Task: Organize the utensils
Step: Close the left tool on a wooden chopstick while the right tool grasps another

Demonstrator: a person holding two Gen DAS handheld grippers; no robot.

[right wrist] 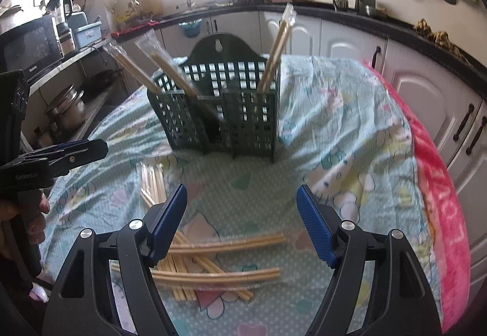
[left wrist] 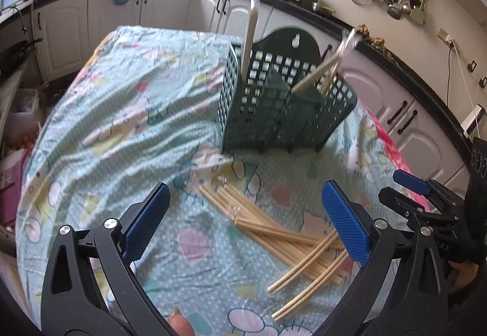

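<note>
Both tools empty. Left gripper (left wrist: 243, 226) spread wide, nothing between its blue fingers (left wrist: 345, 223); right gripper (right wrist: 243, 226) likewise wide open, gripping nothing, hovering over the loose chopsticks (right wrist: 219, 246). Chopstick pile on the patterned cloth (right wrist: 344, 123) of the bench, at 6 o'clock from the green basket (right wrist: 219, 111) in the right wrist view, fanned and crossed, several seemingly sleeved in clear wrap. Basket standing upright toward 12 o'clock, already holding a few wrapped pairs (right wrist: 278, 50) that lean outward past the rim, two toward 10 o'clock, one toward 1 o'clock. Likely trouble: sticks overlapping in a tangle, so closing on one pair probably catches a neighbour or levers the rest sideways; round, smooth sticks on slick wrap, prone to rolling or pivoting out of a pinch taken off-centre. Soft, rumpled cloth underneath, liable to bunch up and get nipped along with the stick if the fingers press low. Basket light-looking and perched on small feet over wrinkled fabric, so a stick poked against the lattice instead of down a compartment could tip or slide it. Leaning pairs sticking up high, easy to knock with an incoming hand or a long stick. Left and right tools close together at the pile, the right one showing at 3 o'clock in the left wrist view, so a clash while both reach seems possible.
</note>
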